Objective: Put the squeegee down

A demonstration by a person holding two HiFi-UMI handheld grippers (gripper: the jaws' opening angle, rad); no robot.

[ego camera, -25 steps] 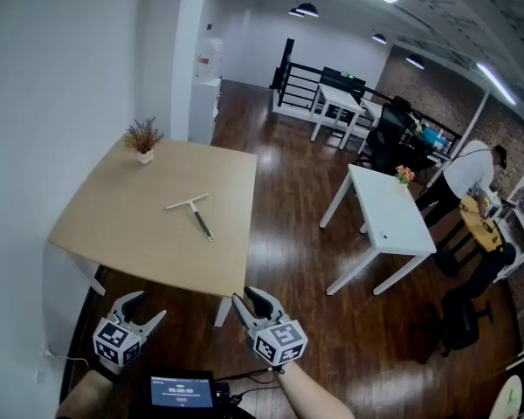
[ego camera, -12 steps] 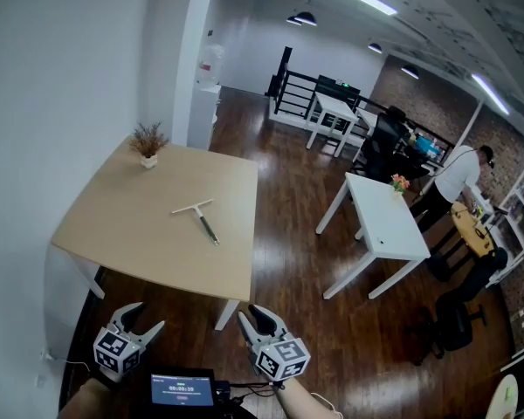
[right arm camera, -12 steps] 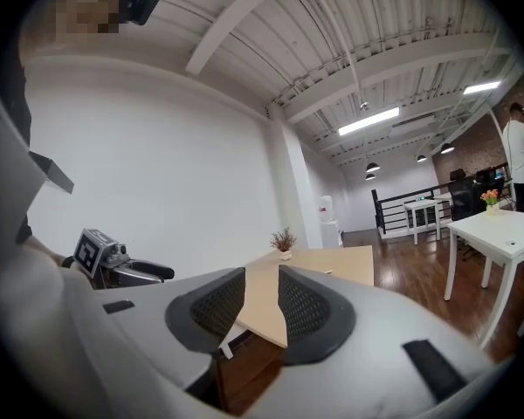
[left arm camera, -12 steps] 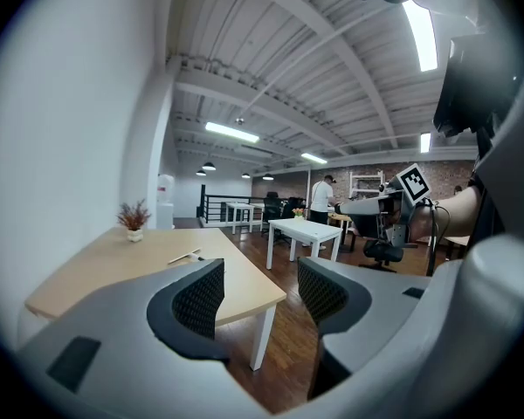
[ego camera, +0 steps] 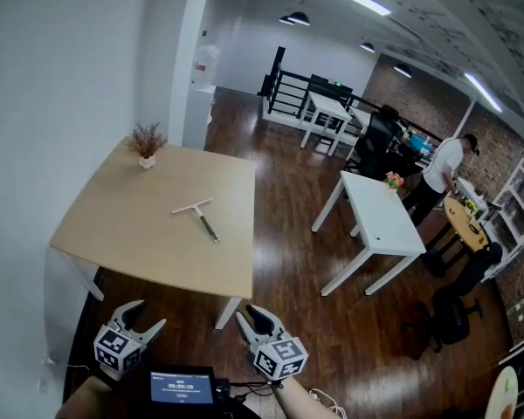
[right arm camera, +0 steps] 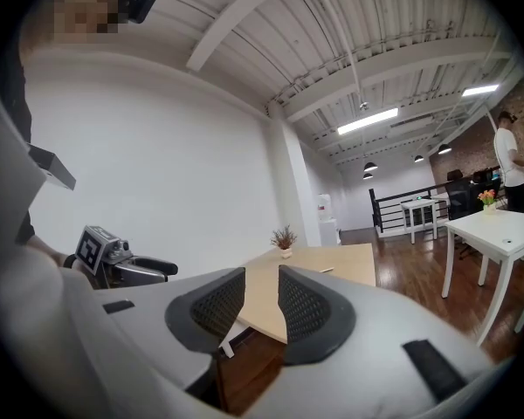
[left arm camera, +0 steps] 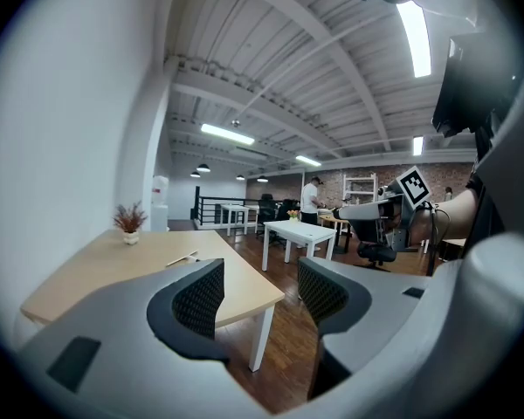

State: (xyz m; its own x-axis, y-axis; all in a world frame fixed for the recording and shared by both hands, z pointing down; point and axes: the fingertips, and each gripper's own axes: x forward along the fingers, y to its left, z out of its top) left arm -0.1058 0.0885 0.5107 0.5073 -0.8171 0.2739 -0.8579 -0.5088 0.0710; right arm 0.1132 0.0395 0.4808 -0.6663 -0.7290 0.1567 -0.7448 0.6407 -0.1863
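The squeegee (ego camera: 198, 215) lies flat on the wooden worktop (ego camera: 127, 221), roughly in the middle of the surface, its blade crosswise and its dark handle running toward the near edge, and nothing is touching it. Both tools sit low at the bottom of the head view, well apart from the worktop and out over the dark wood floor (ego camera: 288, 260). The left gripper (ego camera: 144, 317) has its fingers (left arm camera: 195, 297) spread wide with only air between them; looking along them, you see the worktop's corner and the floor in the gap, and the squeegee (left arm camera: 182, 257) shows as a thin pale sliver far off on the surface. The right gripper (ego camera: 247, 314) has its fingers (right arm camera: 304, 308) only narrowly parted, a slim gap, and it too holds nothing; through that gap the near edge of the worktop appears. A small potted plant (ego camera: 146, 141) stands at the far corner of the worktop beside the white wall, well away from the squeegee. To the right, across the floor, a white table (ego camera: 380, 216) stands by itself, and a person in a white top (ego camera: 438, 168) is standing beyond it. A small lit screen (ego camera: 182, 388) sits between the two grippers at the very bottom of the head view.
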